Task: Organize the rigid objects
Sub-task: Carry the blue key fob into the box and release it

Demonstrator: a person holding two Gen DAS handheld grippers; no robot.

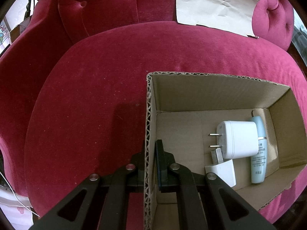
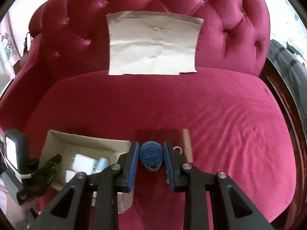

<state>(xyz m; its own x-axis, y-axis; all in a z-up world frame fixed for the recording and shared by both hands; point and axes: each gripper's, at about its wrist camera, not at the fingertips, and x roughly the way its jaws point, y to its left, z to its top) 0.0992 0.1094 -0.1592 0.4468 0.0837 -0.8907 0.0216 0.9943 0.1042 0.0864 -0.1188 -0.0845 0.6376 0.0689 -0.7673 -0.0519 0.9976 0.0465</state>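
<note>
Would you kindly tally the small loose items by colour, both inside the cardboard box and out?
White plastic plug chargers: 2
Pale blue tube bottle: 1
Blue oval key fob: 1
Tan wooden cylinder: 1
Total: 5

Crimson velvet sofa seat (image 2: 220,115) carrying everything. Open cardboard box (image 1: 216,94) sitting on cushion toward its left side in right wrist view. Tan cylinder (image 2: 187,145) lying on velvet right of box, small metal ring (image 2: 177,149) lying just beside it. Creased paper sheet (image 2: 153,46) leaning on tufted backrest, lower edge meeting seat.
</note>
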